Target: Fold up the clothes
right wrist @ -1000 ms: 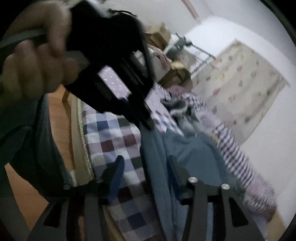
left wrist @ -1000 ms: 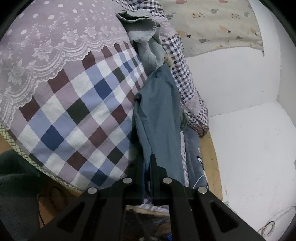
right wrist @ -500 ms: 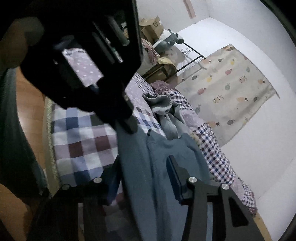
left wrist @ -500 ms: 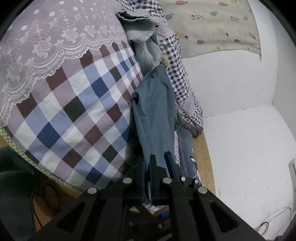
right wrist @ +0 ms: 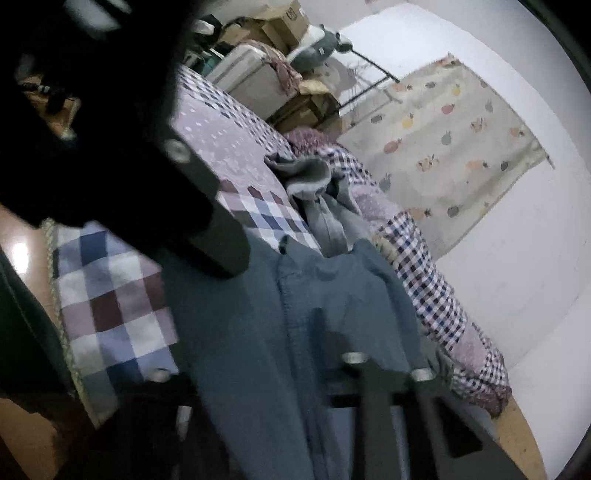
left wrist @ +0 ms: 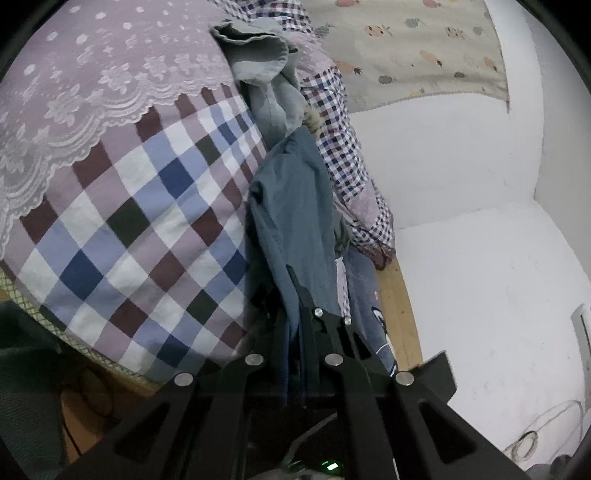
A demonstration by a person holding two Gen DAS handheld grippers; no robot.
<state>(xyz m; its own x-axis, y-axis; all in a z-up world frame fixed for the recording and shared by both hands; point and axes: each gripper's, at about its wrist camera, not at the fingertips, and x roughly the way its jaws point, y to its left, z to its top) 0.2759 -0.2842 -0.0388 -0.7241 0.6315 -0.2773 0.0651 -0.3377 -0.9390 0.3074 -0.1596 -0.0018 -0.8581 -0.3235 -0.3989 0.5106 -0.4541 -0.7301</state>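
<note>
Checked bed: left tongs clamp the soft, limp blue garment at its edge; right tongs blurred, cannot tell.

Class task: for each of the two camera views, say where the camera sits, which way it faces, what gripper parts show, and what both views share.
Left wrist: on the left hand-held gripper, looking along the bed; its fingers pinch the blue garment.
Right wrist: on the right hand-held gripper, facing the boxes; the left gripper looms at upper left.
Shared: blue garment, checked blanket, grey garment, fruit-print cloth.
</note>
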